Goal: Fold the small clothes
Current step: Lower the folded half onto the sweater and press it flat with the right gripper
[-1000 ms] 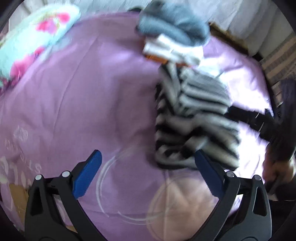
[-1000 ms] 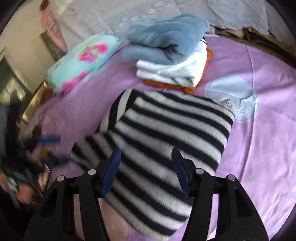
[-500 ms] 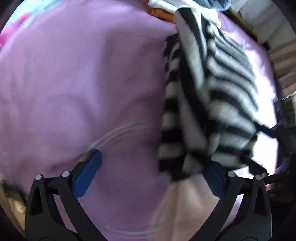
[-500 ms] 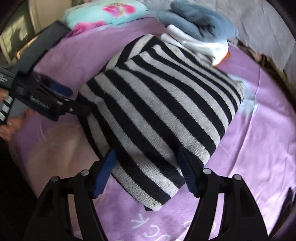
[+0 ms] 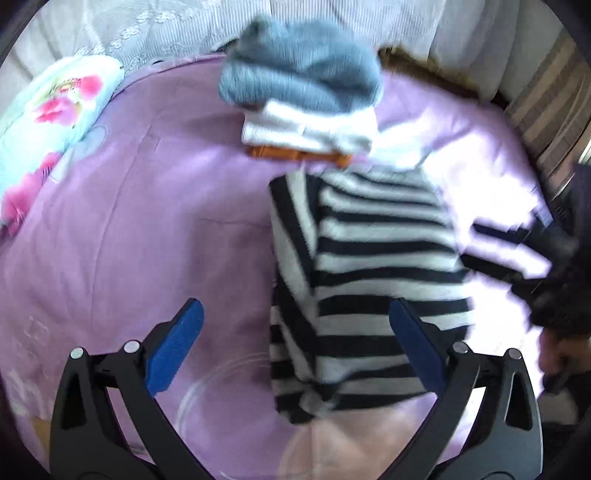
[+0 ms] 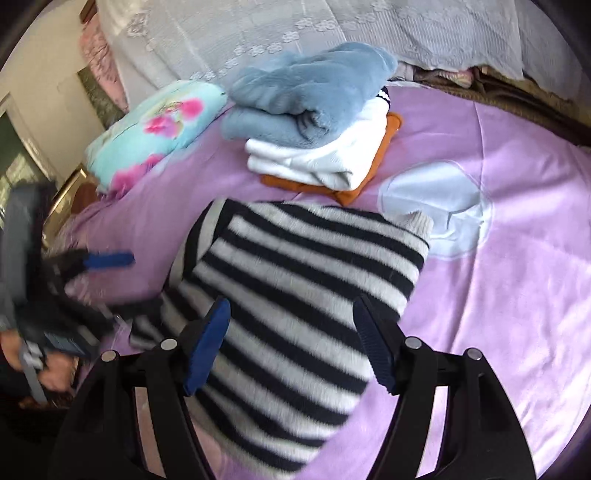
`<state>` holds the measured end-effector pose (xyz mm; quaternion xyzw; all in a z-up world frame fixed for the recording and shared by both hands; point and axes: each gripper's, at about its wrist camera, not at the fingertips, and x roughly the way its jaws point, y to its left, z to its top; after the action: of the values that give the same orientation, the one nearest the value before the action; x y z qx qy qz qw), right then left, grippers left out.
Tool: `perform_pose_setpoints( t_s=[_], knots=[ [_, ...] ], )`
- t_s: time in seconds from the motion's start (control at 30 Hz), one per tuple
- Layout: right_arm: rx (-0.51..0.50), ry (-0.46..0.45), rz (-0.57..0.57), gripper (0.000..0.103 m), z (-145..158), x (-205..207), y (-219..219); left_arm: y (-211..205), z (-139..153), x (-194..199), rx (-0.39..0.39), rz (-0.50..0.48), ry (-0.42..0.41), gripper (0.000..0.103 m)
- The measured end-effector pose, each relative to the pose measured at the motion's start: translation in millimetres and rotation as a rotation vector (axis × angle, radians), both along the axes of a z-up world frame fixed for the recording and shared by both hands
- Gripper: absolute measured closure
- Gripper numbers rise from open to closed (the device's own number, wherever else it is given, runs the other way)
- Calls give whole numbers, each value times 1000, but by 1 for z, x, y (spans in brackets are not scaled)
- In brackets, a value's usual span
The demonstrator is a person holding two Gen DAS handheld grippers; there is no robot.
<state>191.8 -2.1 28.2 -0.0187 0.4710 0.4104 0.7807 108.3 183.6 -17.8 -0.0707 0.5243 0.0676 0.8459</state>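
A striped sweater (image 6: 295, 295) lay folded on the bed's purple sheet (image 6: 517, 258), near a pile of folded clothes (image 6: 317, 136) and a flowered pillow (image 6: 155, 129). Left tongs (image 5: 295, 350) and right tongs (image 6: 291, 343) were both released, holding nothing.

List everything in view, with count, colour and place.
striped sweater: one, black and white, folded on the bedspread below both grippers
folded stack: three garments, blue over white over orange, behind the sweater
pillow: one, turquoise with pink flowers, far left edge of the bed
bedspread: one, lilac with a pale round print
lace cover: one, white, behind the bed
left gripper: open, blue pads
right gripper: open, blue pads
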Motion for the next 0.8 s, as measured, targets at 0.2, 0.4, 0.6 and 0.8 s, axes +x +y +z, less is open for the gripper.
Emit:
perform_pose_setpoints(
  t_s=[0.2,0.4,0.6,0.8],
  knots=[
    [-112,-1,33,29,-50,1,28,27,-75,-8,-113,53,90,2],
    [-103,19,17,28,-33,5,21,23,-48,0,-71,55,95,2],
    [-54,-33,30,28,-2,-4,12,45,-2,43,-56,81,-4,2],
    [-124,29,145,26,-29,-46,26,56,-41,87,-20,50,87,2]
  ],
)
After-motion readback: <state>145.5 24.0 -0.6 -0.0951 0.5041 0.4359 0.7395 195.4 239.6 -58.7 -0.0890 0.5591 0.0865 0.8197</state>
